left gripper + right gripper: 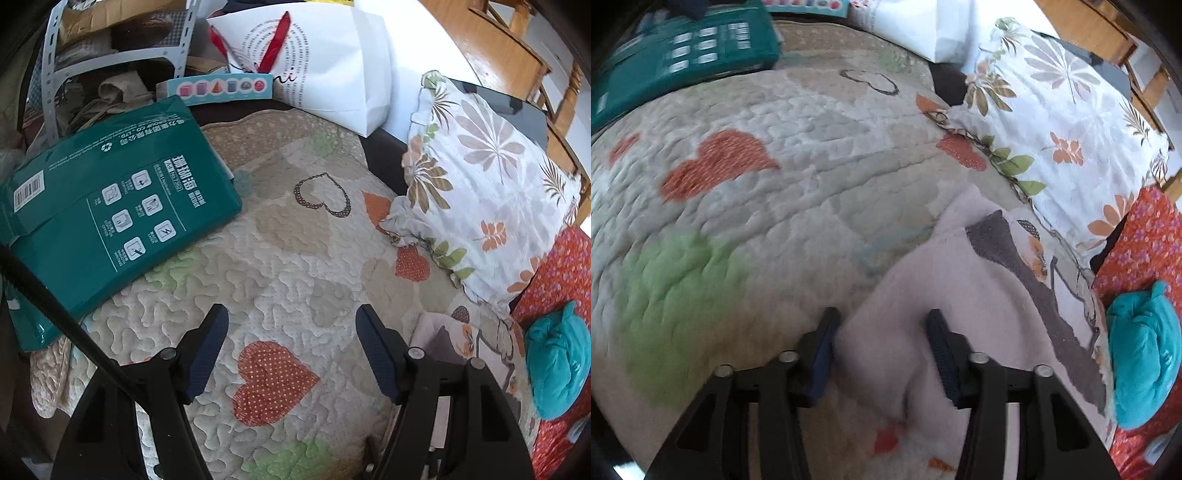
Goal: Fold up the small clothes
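A pale pink garment (945, 280) with a dark grey band (1027, 273) lies on the heart-patterned quilt (746, 206). My right gripper (882, 325) is open, its jaws spread around the garment's near edge, close over the fabric. In the left wrist view only a corner of the garment (436, 332) shows at the lower right. My left gripper (291, 325) is open and empty above the quilt (280, 251), over a red dotted heart, to the left of the garment.
A teal paper pack (110, 210) lies on the quilt's far left. A floral pillow (487, 177) and a red patterned cushion (561, 266) line the right side, with a teal bundle (557, 362) on it. A white paper bag (325, 66) stands at the back.
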`<state>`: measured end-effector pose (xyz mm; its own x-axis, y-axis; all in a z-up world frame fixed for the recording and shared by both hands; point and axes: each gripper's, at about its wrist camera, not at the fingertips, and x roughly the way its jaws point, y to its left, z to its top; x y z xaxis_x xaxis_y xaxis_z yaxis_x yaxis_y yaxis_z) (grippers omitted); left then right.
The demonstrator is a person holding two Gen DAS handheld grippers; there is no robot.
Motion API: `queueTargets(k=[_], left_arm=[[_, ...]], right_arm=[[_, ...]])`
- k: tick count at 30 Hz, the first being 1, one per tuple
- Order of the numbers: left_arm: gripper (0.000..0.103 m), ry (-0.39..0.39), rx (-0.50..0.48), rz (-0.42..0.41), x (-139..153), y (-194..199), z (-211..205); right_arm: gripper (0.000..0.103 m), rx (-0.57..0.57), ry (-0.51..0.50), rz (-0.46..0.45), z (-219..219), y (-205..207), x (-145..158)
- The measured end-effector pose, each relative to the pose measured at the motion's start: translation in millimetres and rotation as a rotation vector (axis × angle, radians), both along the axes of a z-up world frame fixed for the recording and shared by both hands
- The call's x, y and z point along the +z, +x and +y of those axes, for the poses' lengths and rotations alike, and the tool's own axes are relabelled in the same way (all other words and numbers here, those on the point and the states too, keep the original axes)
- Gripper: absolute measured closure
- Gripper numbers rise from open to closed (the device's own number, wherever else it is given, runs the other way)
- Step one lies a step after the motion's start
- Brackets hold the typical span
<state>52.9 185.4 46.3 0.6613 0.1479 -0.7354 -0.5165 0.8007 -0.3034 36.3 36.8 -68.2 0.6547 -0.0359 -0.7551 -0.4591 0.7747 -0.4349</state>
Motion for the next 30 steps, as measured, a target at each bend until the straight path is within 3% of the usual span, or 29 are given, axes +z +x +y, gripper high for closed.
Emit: queueTargets(k=[1, 2, 5, 8, 11, 15, 18, 21, 25, 28, 30], left_arm=[[0.032, -0.006, 0.001, 0.0, 0, 0, 0], [0.032, -0.011, -0.001, 0.0, -1, 1, -1], [0.032, -0.008, -0.014, -0.001, 1, 3, -7], [0.032, 0.008, -0.036, -0.004, 3, 5, -19], [0.032, 0.027, -0.075, 0.005, 2, 9, -39], [0.032, 0.045, -0.174, 0.019, -4, 18, -81], [0.032, 0.044, -0.248, 0.031, -12, 25, -116], [0.032, 0.0, -0.331, 0.059, -24, 35, -156], [0.032, -0.053, -0.447, 0.08, -36, 40, -215], [0.032, -0.082, -0.517, 0.09, -43, 37, -253], [0.032, -0.09, -0.546, 0.093, -47, 36, -273]], right_arm=[[0.091, -0.014, 0.016, 0.028, 1, 5, -1], [0.095, -0.041, 0.018, 0.039, 2, 10, -2], [0.098, -0.064, 0.095, 0.078, -8, 16, 6], [0.098, -0.152, 0.28, 0.1, -52, 26, 39], [0.098, -0.268, 0.438, 0.047, -125, 30, 83], [0.098, -0.473, 0.602, -0.04, -268, -1, 132], [0.098, -0.644, 0.573, -0.076, -362, -36, 131], [0.097, -0.726, 0.564, 0.035, -415, -50, 90], [0.093, -0.757, 0.678, 0.158, -442, -57, 50], [0.09, -0.713, 0.684, 0.106, -441, -57, 69], [0.077, -0.671, 0.609, 0.011, -433, -64, 91]])
